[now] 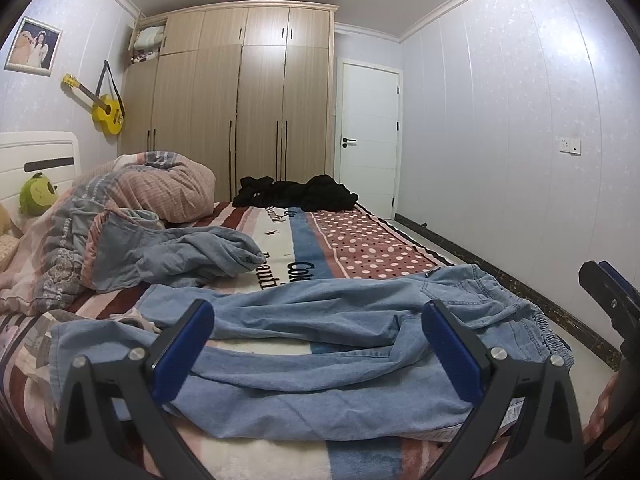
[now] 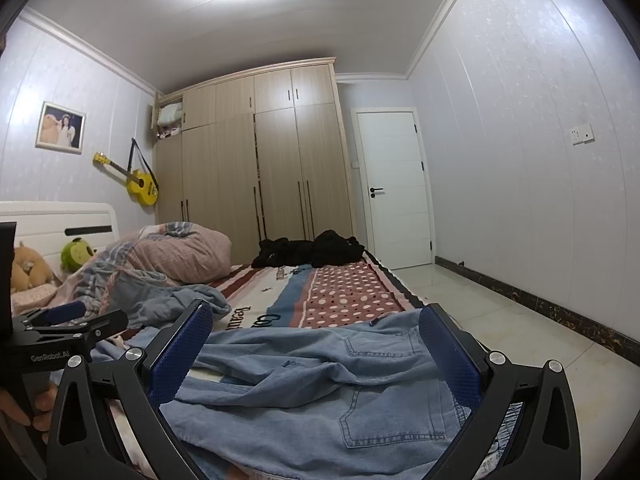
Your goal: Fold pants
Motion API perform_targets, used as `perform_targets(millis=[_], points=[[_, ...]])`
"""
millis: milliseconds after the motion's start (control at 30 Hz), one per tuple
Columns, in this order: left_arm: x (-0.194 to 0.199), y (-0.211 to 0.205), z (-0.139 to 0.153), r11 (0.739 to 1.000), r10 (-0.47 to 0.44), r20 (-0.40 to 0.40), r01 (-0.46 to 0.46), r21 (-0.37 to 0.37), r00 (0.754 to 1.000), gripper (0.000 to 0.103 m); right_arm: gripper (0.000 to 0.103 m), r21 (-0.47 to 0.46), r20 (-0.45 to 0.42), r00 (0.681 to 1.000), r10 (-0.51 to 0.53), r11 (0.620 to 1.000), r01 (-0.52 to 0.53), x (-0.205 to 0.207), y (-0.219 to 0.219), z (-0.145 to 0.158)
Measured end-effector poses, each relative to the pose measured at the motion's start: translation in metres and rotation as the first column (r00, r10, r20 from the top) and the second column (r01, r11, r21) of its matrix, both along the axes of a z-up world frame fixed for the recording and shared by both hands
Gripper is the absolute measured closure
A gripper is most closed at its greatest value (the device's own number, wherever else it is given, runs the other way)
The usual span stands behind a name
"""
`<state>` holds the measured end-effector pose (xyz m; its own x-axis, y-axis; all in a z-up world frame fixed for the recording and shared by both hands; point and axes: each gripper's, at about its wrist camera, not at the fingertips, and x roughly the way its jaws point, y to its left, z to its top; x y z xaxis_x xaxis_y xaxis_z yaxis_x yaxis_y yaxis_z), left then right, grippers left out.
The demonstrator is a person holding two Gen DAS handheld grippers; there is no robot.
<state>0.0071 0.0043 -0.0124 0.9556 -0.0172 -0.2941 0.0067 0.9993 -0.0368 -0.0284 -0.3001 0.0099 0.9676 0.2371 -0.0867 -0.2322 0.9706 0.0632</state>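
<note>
Nearest the cameras, the left gripper and the right gripper are held above the near edge of the bed, each with its blue-padded jaws spread wide apart and nothing between them. In the right wrist view the left gripper is also seen at the left edge, held in a hand.

Just beyond the jaws, the light blue pants are spread loosely across the bed, wrinkled and unfolded; the elastic waistband is turned toward the right edge of the bed, and the legs are laid out toward the left. A back pocket is seen facing up.

Farther back, a second blue garment is heaped beside a bundled striped quilt. A pile of black clothes is placed at the far end of the bed.

Behind these, a wardrobe, a white door and a yellow guitar on the wall are shown.
</note>
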Motion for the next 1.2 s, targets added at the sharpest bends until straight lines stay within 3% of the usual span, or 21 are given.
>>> perform_targets(millis=[1200], points=[[-0.0023, 0.001, -0.0052, 1.0, 0.002, -0.005, -0.003, -0.009, 1.0, 0.001, 0.001, 0.009, -0.002, 1.0, -0.007, 1.0, 0.007, -0.0013, -0.0008, -0.0019]])
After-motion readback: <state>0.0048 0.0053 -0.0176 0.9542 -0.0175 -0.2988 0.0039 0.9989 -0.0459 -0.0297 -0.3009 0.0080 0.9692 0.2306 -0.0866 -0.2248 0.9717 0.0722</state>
